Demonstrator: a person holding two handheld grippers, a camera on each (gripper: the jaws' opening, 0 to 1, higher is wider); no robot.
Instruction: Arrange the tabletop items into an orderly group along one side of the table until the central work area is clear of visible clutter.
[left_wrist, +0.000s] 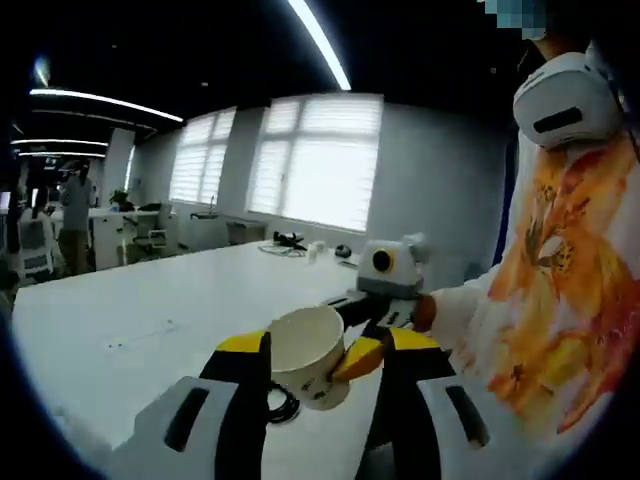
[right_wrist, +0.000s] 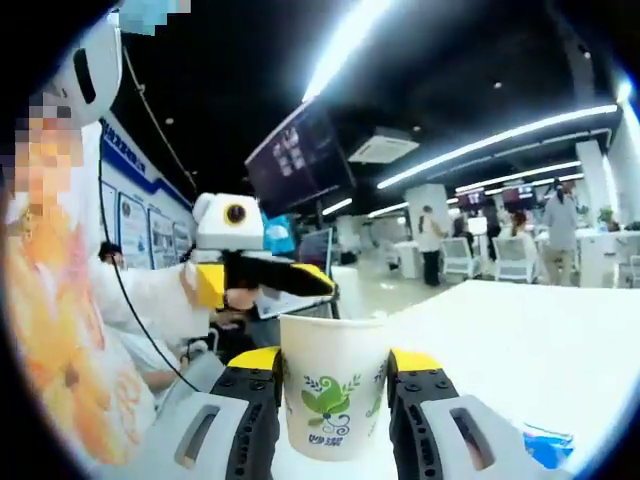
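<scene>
In the left gripper view, a white paper cup (left_wrist: 305, 350) sits tilted between the yellow-tipped jaws of my left gripper (left_wrist: 325, 345), its mouth turned up toward the camera. The right gripper (left_wrist: 375, 308) comes in just behind it. In the right gripper view, my right gripper (right_wrist: 335, 362) is shut on an upright paper cup (right_wrist: 335, 395) with a green leaf print. The left gripper (right_wrist: 290, 280) hovers close above and behind its rim. Whether both views show one cup I cannot tell.
The white table (left_wrist: 170, 310) stretches away with a few small items (left_wrist: 300, 243) at its far end. A black cable loop (left_wrist: 285, 405) lies under the cup. A blue packet (right_wrist: 550, 445) lies on the table. The person's floral sleeve (left_wrist: 560, 300) is close by.
</scene>
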